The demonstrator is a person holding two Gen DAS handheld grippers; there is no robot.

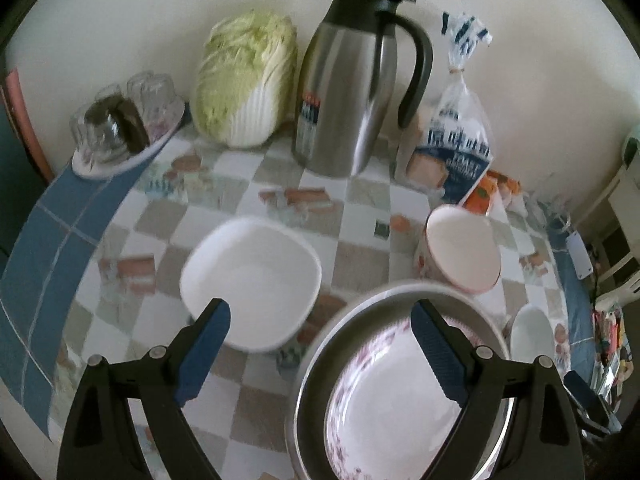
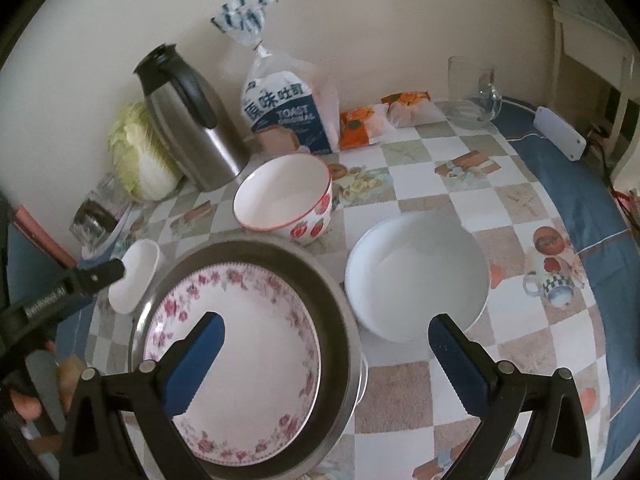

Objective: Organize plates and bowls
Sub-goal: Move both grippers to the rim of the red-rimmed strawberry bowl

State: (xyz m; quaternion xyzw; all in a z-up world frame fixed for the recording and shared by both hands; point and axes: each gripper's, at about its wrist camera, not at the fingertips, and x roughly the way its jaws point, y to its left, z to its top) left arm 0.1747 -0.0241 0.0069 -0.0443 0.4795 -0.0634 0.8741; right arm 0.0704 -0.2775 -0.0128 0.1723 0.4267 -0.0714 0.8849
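While both tools hang over the checked tablecloth (image 2: 440,168), the left gripper (image 1: 320,320) has its jaws spread wide and holds nothing, and the right gripper (image 2: 326,334) is likewise wide apart and empty. Under them sits a metal pan (image 2: 320,280) with a floral plate (image 2: 256,320) lying inside it. Just left of the pan is a square white dish (image 1: 252,276); just right of it is a round white bowl (image 2: 416,276). Behind the pan stands a strawberry bowl (image 2: 288,200), close to its rim. Along the wall stand 1 steel thermos jug (image 1: 344,92), a cabbage (image 1: 244,76), a bag of toast (image 2: 280,108), orange snack packets (image 2: 360,124) and a glass mug (image 2: 474,92). Upturned glasses on a tray (image 1: 116,128) crowd the far left corner.
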